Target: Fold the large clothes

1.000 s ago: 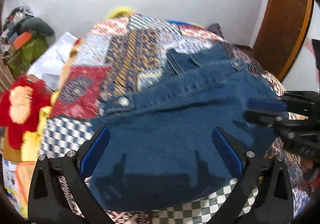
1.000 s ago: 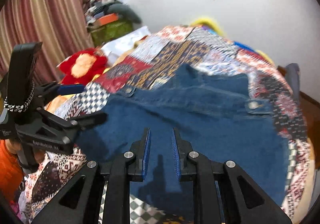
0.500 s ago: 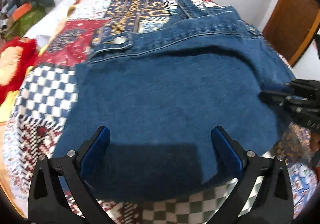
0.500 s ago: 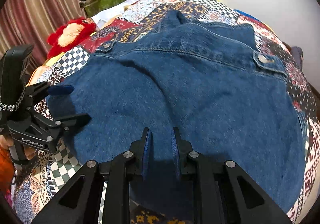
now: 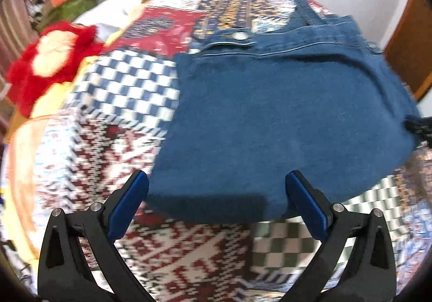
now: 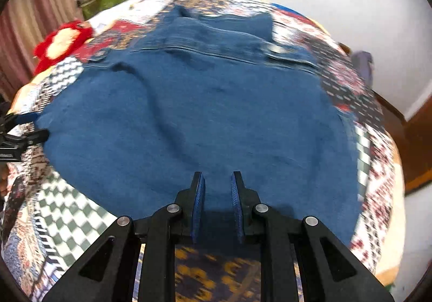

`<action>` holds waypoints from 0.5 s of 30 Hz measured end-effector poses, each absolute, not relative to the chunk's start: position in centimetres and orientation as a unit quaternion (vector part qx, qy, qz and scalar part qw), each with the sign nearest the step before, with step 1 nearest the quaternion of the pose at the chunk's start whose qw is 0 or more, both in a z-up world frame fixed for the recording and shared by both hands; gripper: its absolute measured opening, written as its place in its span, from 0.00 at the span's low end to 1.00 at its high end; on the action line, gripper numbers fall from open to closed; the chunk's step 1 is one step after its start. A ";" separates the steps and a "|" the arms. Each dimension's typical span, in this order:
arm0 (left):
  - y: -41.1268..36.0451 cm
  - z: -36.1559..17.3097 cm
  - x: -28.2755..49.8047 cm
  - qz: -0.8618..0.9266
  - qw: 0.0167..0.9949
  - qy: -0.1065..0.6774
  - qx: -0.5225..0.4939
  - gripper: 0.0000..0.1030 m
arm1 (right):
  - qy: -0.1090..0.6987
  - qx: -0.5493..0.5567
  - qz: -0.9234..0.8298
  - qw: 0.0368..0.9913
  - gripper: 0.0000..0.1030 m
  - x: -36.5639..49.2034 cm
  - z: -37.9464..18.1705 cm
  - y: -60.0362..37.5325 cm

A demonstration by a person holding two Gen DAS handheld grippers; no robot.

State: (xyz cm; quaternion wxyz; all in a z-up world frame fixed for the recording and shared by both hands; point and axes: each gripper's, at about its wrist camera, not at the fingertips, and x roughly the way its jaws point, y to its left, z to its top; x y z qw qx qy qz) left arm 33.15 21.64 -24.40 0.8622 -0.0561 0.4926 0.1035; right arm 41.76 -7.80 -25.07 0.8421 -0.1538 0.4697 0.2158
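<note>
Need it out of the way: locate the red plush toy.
The red plush toy lies at the patchwork bedspread's left edge in both views, left of the denim garment.

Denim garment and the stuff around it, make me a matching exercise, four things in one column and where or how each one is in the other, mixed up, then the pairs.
Things:
1. denim garment
2. red plush toy
3. left gripper
4. right gripper

Descriptions:
A. jaws wide apart, over the garment's near edge
B. spread flat on the patchwork quilt
C. jaws nearly together, nothing between them
D. at the bed's far left side, beyond the checkered patch

Pairs: 1-B, 2-D, 3-A, 4-C
</note>
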 end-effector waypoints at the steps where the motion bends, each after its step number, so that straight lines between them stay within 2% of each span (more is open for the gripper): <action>1: 21.8 -24.4 32.9 0.113 0.861 0.494 -0.048 1.00 | 0.472 -0.151 0.212 0.842 0.15 41.7 -25.0 -8.4; 6: 23.7 -25.0 30.7 0.152 0.845 0.510 -0.054 1.00 | 0.475 -0.112 0.236 0.840 0.15 40.7 -24.1 -11.9; 10: 26.1 -25.8 28.4 0.193 0.828 0.521 -0.069 1.00 | 0.468 -0.134 0.196 0.851 0.15 39.6 -23.9 -13.4; 15: 27.4 -25.8 25.7 0.211 0.823 0.517 -0.102 1.00 | 0.491 -0.102 0.171 0.848 0.15 39.4 -24.0 -16.4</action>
